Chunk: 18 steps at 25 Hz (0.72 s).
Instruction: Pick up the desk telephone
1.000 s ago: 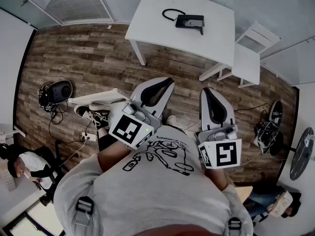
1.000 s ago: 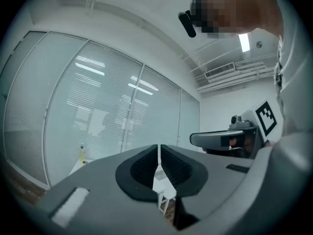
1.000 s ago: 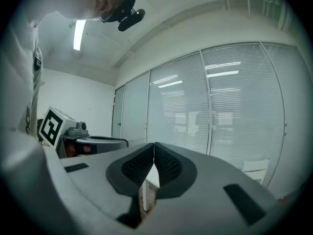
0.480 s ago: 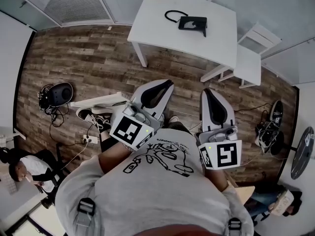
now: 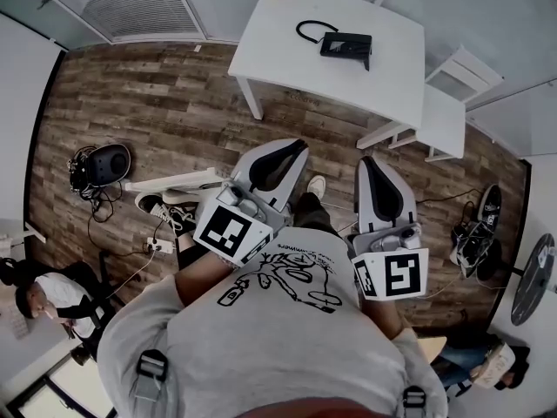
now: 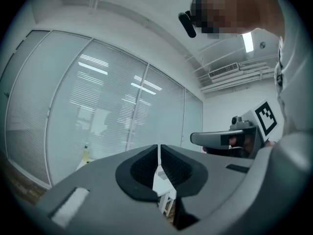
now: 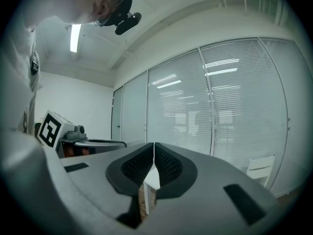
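The desk telephone (image 5: 345, 44) is sitting near the white table's (image 5: 278, 50) far edge (cord looped beside it); both the left gripper (image 5: 277, 162) and the right gripper (image 5: 380, 187) are staying closed, holding nothing.

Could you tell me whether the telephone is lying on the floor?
No, the telephone rests on top of the white table.

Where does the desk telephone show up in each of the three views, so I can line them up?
Head view: the desk telephone is at top centre, lying on the white table.
Left gripper view: not in it.
Right gripper view: not in it.
Shared landmark: the white table, of which only a sliver shows low at centre in the left gripper view and in the right gripper view.
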Each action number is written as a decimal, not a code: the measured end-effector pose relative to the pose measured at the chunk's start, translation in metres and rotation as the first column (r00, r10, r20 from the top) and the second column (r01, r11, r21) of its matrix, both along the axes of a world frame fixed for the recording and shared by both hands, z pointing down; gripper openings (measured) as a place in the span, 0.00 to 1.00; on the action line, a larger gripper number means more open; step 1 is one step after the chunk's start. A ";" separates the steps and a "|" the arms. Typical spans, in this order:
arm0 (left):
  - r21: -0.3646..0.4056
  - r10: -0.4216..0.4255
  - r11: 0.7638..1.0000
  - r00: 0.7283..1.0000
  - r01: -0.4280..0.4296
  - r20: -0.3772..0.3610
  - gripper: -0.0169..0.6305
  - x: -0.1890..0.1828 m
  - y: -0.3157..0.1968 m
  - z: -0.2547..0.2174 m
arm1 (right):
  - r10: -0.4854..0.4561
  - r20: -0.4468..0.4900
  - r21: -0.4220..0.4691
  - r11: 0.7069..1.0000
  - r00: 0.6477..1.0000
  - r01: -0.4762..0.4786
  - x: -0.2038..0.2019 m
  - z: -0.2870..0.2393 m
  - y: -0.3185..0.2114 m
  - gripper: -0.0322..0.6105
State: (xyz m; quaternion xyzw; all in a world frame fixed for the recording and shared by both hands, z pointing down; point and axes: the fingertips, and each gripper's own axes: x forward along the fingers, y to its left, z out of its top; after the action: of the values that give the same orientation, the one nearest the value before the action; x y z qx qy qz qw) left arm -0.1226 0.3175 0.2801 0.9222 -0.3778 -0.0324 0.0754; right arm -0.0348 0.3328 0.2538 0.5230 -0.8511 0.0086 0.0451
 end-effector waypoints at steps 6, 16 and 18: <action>0.004 0.014 1.000 1.000 -0.014 0.008 0.05 0.027 -0.027 0.000 | 0.015 0.011 0.001 1.000 1.000 -0.015 0.027 0.003 -0.026 0.06; -0.007 0.019 1.000 0.999 -0.019 0.039 0.05 0.091 -0.091 0.004 | 0.027 0.037 -0.008 1.000 0.999 -0.027 0.093 0.010 -0.090 0.06; -0.006 0.015 1.000 0.999 -0.015 0.048 0.05 0.103 -0.102 0.004 | 0.024 0.041 -0.007 1.000 0.999 -0.024 0.106 0.011 -0.101 0.06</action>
State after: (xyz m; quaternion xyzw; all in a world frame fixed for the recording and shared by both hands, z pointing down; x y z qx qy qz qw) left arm -0.0193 0.2150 0.2838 0.9253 -0.3729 -0.0085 0.0690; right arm 0.0708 0.2316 0.2649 0.5328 -0.8454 0.0226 0.0290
